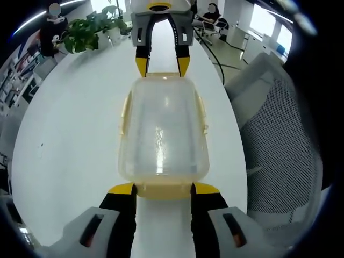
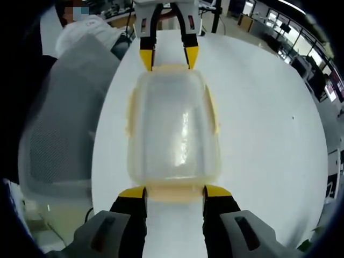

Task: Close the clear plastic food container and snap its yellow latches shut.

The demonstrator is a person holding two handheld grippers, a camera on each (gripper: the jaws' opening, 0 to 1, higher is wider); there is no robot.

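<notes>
No writing, label, brand, number or sign could be read in either view. The clear container (image 1: 163,131) between the tools carried no legible marking, and the white tabletop (image 1: 70,134) around it was likewise plain.

Bright, even daylight fills both my views, coming from windows (image 1: 263,21) at the far edges, which blow out to white. The white bench (image 1: 70,134) is nearly overexposed and carries almost no shadow. Glare streaks run down the clear lid (image 2: 183,134). Fisheye bending curves the bench rim, and edges soften; the mesh chair (image 1: 285,134) looks slightly blurred.
</notes>
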